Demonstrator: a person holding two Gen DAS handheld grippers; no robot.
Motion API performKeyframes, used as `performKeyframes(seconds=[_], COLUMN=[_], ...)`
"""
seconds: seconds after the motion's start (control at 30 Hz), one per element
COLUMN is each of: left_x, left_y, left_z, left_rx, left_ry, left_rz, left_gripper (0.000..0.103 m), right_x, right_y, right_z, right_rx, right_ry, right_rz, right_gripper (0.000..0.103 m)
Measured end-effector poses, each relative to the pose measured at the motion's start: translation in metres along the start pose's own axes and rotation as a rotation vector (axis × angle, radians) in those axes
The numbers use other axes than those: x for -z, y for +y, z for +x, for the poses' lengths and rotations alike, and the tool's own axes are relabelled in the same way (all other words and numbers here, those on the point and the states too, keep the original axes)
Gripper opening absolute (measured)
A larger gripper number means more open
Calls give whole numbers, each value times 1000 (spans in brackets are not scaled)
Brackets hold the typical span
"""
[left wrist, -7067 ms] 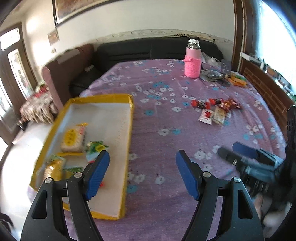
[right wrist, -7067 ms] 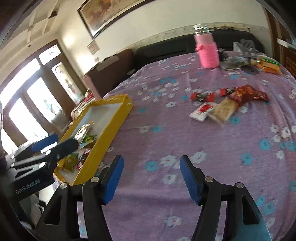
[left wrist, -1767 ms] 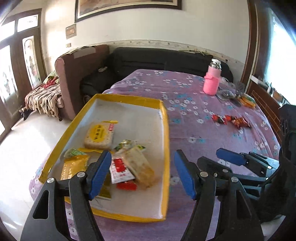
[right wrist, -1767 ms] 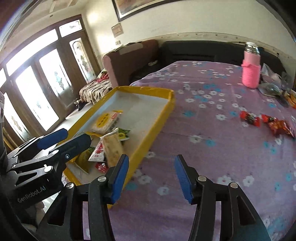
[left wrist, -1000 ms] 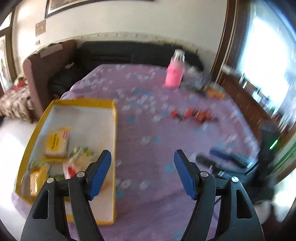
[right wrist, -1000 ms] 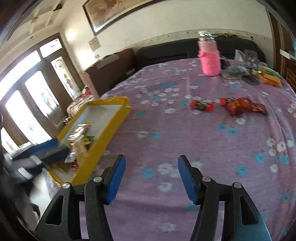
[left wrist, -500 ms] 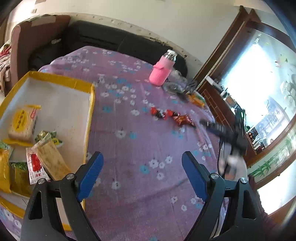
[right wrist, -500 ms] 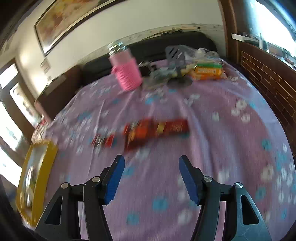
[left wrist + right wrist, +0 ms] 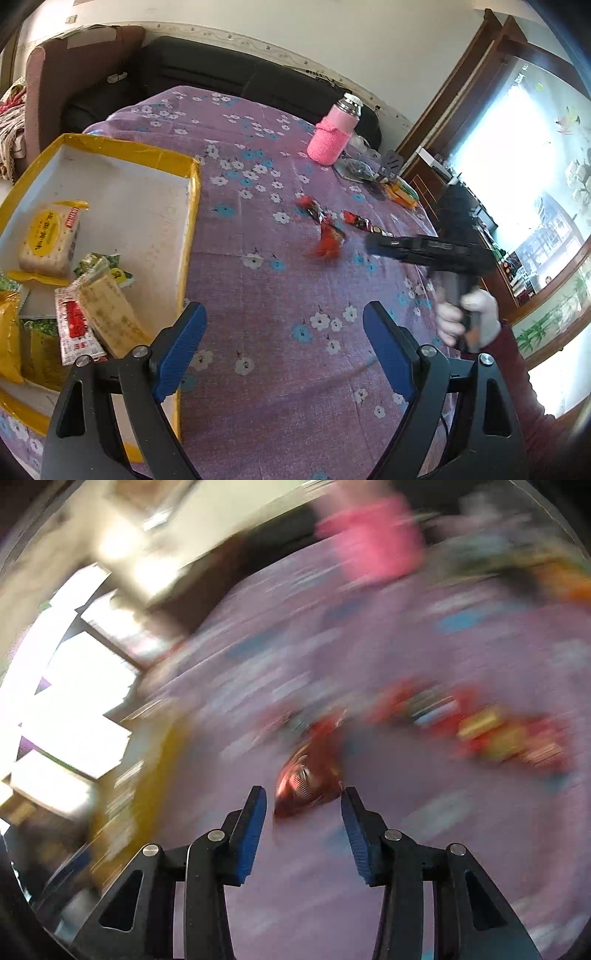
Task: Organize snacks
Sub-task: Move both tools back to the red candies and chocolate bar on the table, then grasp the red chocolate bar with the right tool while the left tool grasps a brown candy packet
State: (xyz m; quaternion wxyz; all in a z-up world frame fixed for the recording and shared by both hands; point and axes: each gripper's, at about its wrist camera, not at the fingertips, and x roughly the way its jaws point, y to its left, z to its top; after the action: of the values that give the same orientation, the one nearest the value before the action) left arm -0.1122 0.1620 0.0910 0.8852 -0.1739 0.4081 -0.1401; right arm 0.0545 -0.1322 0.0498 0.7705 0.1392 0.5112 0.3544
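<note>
A yellow-rimmed tray (image 9: pixel 194 206) at the left holds several snack packs, among them a yellow cracker pack (image 9: pixel 50 238) and a red-and-white sachet (image 9: pixel 75 325). My left gripper (image 9: pixel 282 321) hangs open and empty over the purple cloth beside the tray. Red snack packets (image 9: pixel 314 210) lie mid-table. My right gripper (image 9: pixel 373 243), held by a gloved hand (image 9: pixel 465 321), reaches them from the right. In the blurred right wrist view its jaws are closing, and a red packet (image 9: pixel 306 779) lies between the tips of the right gripper (image 9: pixel 303 794). The pads do not visibly press it.
A pink-sleeved bottle (image 9: pixel 334 140) stands at the far side, with a dark dish (image 9: pixel 356 170) and an orange pack (image 9: pixel 400 192) to its right. More red wrappers (image 9: pixel 506 734) lie right of the right gripper. A dark sofa (image 9: pixel 207 77) lines the wall.
The right gripper has swept across to the red packets and its jaws have narrowed around one. The left gripper has barely shifted, and its jaws stand wider than a second ago.
</note>
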Motion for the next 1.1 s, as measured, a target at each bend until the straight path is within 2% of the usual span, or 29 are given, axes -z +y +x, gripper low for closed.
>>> performKeyframes(seconds=[0.07,0.17,0.2,0.27,0.33,0.47,0.57,0.6,0.73,0.83,0.97,1.03,1.1], left_x=[1,3,4,6,7,7,7,7,2,-5,-20,-28,-33], left_y=[-4,-9,-11,-16,-20,-25,-27,-27,-25,-32,-47,-54,-59], left_z=[6,14,16,21,24,26,27,26,32,40,53,65,79], left_rx=[9,29,32,33,26,16,11,12,24,18,-15,-31,-57], left_ry=[12,32,38,53,64,79,83,82,81,85,74,88,111], left_rz=[9,13,18,36,51,66,77,82,89,112,195,250,300], left_gripper=[87,87,87,87,87,87,87,87,87,87,87,87,87], right_x=[3,-6,-10,-17,-25,-41,-52,-52,-37,-19,-4,2,10], right_y=[-2,-35,-47,-68,-78,-93,-107,-106,-93,-71,-45,-39,-39], right_z=[-27,-64,-70,-69,-61,-40,-24,-22,-20,-15,2,2,-2], right_rx=[37,327,391,447,469,451,521,521,384,458,674,673,639], right_ry=[-81,-239,-261,-269,-270,-255,-200,-201,-111,-85,-92,-117,-139], right_rz=[16,133,162,205,217,232,220,201,185,102,-20,-21,19], right_gripper=[45,57,57,57,57,58,61,62,62,62,45,28,28])
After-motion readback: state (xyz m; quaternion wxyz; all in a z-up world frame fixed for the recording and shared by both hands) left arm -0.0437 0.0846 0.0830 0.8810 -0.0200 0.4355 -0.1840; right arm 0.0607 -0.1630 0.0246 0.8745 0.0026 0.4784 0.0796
